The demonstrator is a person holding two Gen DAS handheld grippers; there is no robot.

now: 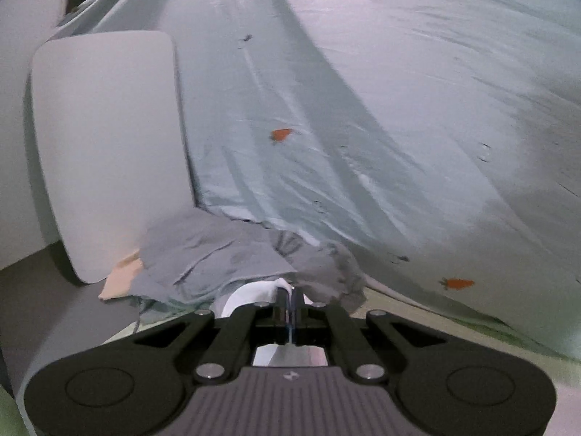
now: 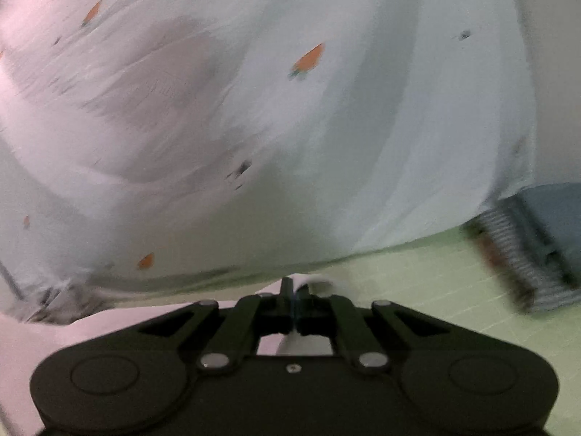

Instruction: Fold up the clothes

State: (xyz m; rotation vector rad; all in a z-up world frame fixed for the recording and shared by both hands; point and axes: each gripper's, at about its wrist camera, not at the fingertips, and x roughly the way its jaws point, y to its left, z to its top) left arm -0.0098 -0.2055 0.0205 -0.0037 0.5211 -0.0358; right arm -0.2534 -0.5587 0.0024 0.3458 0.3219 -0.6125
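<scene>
Pinching carrot-print garment [image 1: 363, 91] edge, left claw [image 1: 289, 299], right claw [image 2: 290, 292]; cloth billowing ahead.

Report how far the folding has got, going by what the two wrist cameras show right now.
Done: both tongs, left and right, are shut on white fabric edges. In hand: the pale carrot-print garment hangs spread between them above the green mat. Left: no fold shows yet, and the grey clothes and a blue knit piece lie unfolded.
</scene>
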